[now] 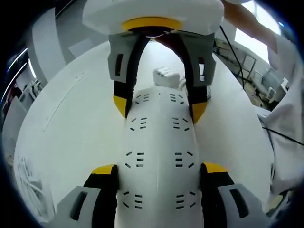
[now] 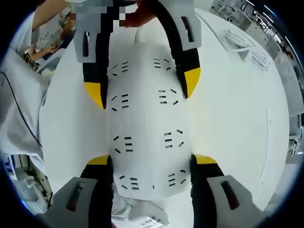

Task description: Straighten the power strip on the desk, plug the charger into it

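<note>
A white power strip (image 1: 159, 142) with several rows of sockets lies face up on the white desk (image 1: 71, 123). My left gripper (image 1: 159, 168) is shut on its near end, one yellow-tipped jaw on each long side. My right gripper (image 1: 160, 107) comes in from the top of the left gripper view and clamps the far end the same way. A small white charger (image 1: 165, 76) sits on the desk just beyond it. In the right gripper view the power strip (image 2: 147, 118) runs between my right gripper (image 2: 152, 160) below and my left gripper (image 2: 142, 88) above.
A person's white sleeve (image 1: 285, 95) and a thin black cable (image 1: 280, 135) run along the desk's right edge. White clothing (image 2: 19, 104) shows at the left. Papers (image 2: 237, 40) lie on the desk at the upper right. Racks and furniture stand beyond the desk.
</note>
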`<state>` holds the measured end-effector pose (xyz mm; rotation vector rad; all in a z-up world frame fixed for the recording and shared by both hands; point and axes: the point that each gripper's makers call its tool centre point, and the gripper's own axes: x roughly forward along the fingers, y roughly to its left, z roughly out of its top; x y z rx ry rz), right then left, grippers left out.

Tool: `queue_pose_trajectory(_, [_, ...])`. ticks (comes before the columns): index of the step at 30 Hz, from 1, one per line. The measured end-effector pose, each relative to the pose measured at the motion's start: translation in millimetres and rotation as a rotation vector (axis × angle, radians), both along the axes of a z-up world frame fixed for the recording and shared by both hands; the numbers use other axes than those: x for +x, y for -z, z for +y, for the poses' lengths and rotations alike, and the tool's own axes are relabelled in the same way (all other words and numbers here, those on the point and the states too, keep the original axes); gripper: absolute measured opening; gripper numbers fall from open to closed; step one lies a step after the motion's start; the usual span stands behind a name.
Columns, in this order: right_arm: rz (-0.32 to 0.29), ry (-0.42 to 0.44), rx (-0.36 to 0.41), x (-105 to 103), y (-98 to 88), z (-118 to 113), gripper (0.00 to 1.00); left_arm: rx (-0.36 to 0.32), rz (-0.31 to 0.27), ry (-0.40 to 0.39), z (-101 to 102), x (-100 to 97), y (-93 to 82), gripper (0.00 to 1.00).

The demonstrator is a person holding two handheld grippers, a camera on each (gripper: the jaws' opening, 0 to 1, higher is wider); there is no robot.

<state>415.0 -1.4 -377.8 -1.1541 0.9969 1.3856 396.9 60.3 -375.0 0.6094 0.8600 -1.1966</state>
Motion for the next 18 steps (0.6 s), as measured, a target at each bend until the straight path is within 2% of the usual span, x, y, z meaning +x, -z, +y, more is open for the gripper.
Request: queue_pose_trajectory(18, [-0.001,0.063,0.000,-2.6,-0.2,-1.6,0.65,0.006,0.001,0.043,-0.5,0.8,-0.1,0.71])
